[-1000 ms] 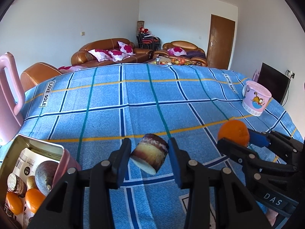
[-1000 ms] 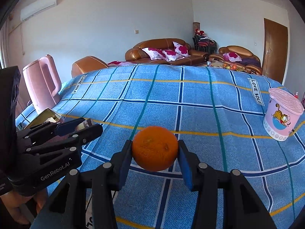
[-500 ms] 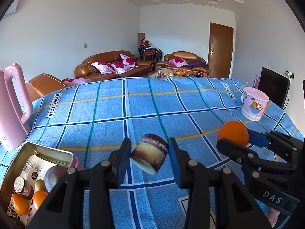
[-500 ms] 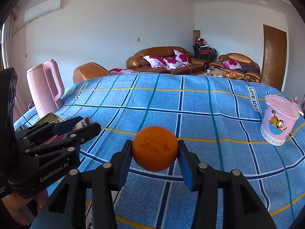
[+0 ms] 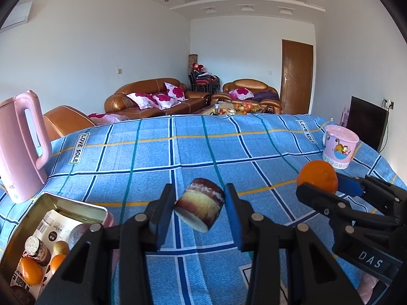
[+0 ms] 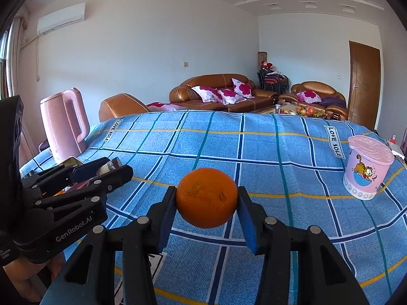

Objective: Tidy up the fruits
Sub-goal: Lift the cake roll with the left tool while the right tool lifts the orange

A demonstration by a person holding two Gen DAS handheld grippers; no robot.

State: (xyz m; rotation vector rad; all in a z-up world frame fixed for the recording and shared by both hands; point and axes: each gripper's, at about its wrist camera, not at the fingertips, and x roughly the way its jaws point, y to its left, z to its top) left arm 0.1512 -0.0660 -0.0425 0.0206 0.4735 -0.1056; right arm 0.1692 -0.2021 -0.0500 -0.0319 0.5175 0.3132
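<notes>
My left gripper [image 5: 199, 193] is shut on a small round cake-like roll [image 5: 199, 209] with a brown top and yellow side, held tilted above the blue checked tablecloth [image 5: 157, 152]. To its right my right gripper [image 5: 319, 185] is shut on an orange [image 5: 316, 179]. In the right wrist view the orange [image 6: 207, 198] sits between the blue pads of the right gripper [image 6: 207, 194], and the left gripper [image 6: 104, 169] with the roll [image 6: 113, 164] shows at the left. An open metal tin [image 5: 63, 203] at lower left holds oranges [image 5: 30, 270], another roll and a dark round fruit.
A pink kettle [image 5: 20, 147] stands at the table's left edge behind the tin. A pink cartoon tub [image 6: 366, 167] with a lid stands at the right. Brown sofas and a door lie beyond the table's far edge. A hand shows under the left gripper.
Both grippers have tipped upward a little, so the table and tin sit lower in the views. The roll and the orange stay held as before.
</notes>
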